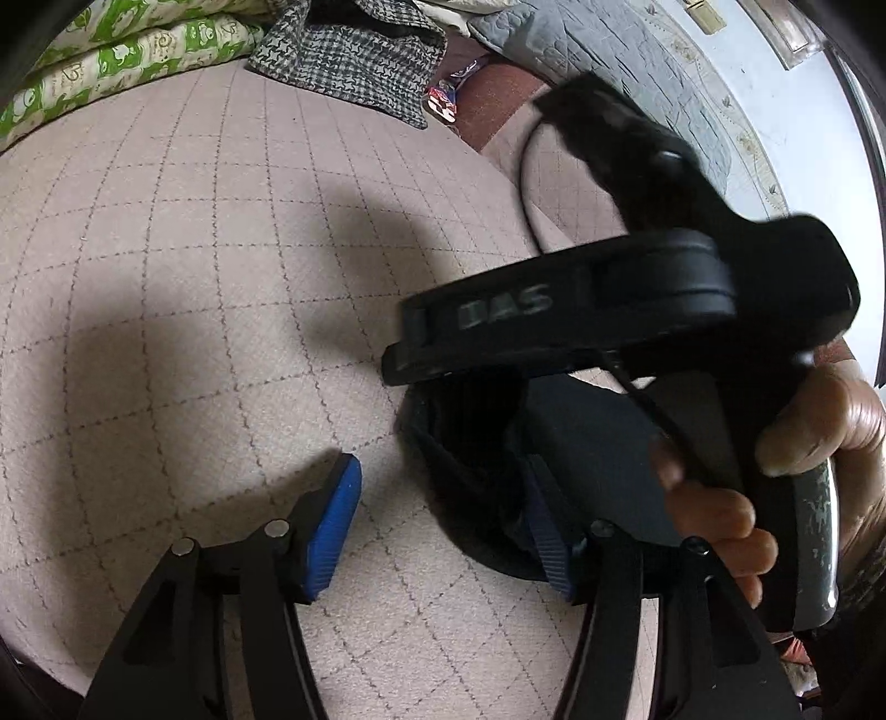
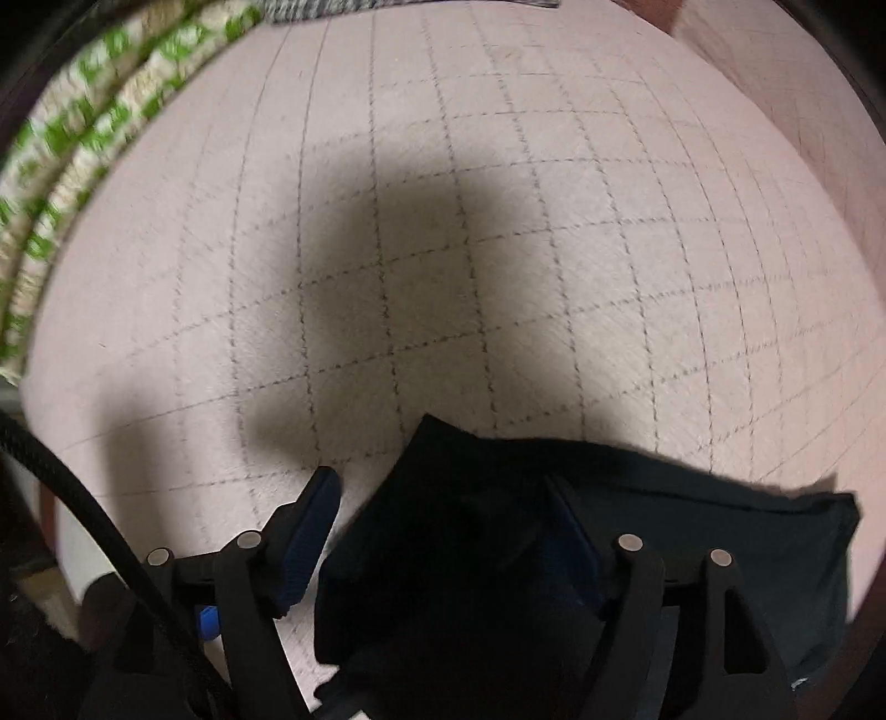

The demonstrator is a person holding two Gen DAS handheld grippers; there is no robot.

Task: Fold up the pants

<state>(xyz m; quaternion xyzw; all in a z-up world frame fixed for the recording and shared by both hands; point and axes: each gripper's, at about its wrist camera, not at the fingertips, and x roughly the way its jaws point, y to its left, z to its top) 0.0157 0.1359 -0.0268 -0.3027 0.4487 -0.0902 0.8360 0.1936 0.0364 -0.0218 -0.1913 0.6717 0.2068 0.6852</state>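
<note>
Both sets of jaws stand apart, and neither clamps anything that I can make out. On the left gripper [image 1: 443, 531] one blue pad sits over bare bed cover while the other is at the edge of the dark pants [image 1: 587, 443], with the cloth lying between them rather than pinched. The right gripper [image 2: 443, 531] points down at the same garment; its jaws are spread wide, with one pad clear over the cover and the other half lost against the black pants [image 2: 692, 520], so contact on that side cannot be told. No earlier view is given, so I judge only that the cloth lies free. The pants rest in a bunched, roughly doubled heap on the pinkish quilted bed cover [image 1: 194, 249], near the lower edge of both views, and they look partly folded. In the left view the right tool crosses the frame, gripped by the person's right hand [image 1: 786, 454]. A green-patterned quilt [image 1: 127, 50] and a houndstooth cloth [image 1: 354, 50] lie at the far edge, well apart from the work. My reading is that one fold has been laid down. Next comes finding a clean edge of the heap, closing both pairs on it and carrying it across evenly; black fabric in shadow makes that edge hard to pick out.
</note>
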